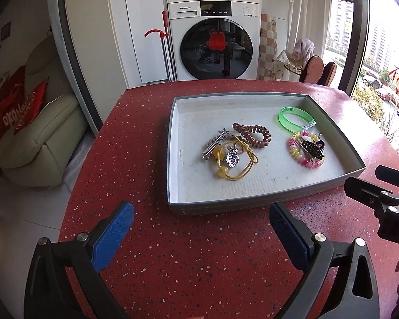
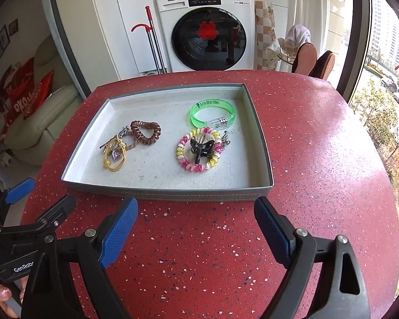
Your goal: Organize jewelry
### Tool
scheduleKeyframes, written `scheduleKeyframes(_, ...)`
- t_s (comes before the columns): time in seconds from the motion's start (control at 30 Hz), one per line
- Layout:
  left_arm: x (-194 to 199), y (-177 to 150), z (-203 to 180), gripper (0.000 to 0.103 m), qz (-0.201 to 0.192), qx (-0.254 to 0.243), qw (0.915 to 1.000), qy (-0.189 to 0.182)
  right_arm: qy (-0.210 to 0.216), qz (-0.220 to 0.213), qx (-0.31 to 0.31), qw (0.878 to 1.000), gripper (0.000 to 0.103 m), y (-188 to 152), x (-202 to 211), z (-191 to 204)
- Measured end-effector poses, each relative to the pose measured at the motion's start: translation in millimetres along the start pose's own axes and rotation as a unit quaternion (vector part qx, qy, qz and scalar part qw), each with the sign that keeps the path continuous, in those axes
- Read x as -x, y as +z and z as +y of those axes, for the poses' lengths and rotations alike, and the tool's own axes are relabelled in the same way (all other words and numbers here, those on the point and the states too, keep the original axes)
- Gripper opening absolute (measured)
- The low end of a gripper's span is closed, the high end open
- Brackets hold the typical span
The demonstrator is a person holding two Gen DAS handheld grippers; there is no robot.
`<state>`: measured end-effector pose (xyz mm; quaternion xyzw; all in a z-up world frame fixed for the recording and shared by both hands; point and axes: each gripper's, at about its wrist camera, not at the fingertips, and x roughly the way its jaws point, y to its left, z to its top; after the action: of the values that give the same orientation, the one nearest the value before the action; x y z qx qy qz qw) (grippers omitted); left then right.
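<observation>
1. Left gripper (image 1: 200, 228): jaws spread, holding nothing, short of the tray (image 1: 173, 143).
2. The tangled yellow hair tie (image 1: 235, 163) lies in the tray's left half; pinch one loop only.
3. Right gripper (image 2: 195, 222): spread, empty, nearer the pink coil bracelet (image 2: 198, 150).

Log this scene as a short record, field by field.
surface: red speckled table
container: shallow grey tray, open
tray left: brown coil tie, yellow tie tangled with a heart charm and a silver clip
tray right: green bangle, pink-yellow coil bracelet with black claw clip inside it
left gripper: open, empty
right gripper: open, empty
</observation>
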<state>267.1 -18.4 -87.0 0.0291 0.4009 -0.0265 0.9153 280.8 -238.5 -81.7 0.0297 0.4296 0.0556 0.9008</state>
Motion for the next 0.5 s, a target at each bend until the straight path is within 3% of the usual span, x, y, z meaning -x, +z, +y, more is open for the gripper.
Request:
scheduleKeyframes(0.23,16.3,-23.0,-0.4,0.103,-0.012,0.011,0.9999,0.003,0.003,-0.019,-0.001,1.0,0.091,-21.7,13.7,2.6)
scheduleKeyframes(0.5,39.9,-44.4,-3.6,0.103,-0.042,0.023,0.9988,0.01,-0.011,-0.076,0.009,0.997,0.091,-46.1,40.3,7.1)
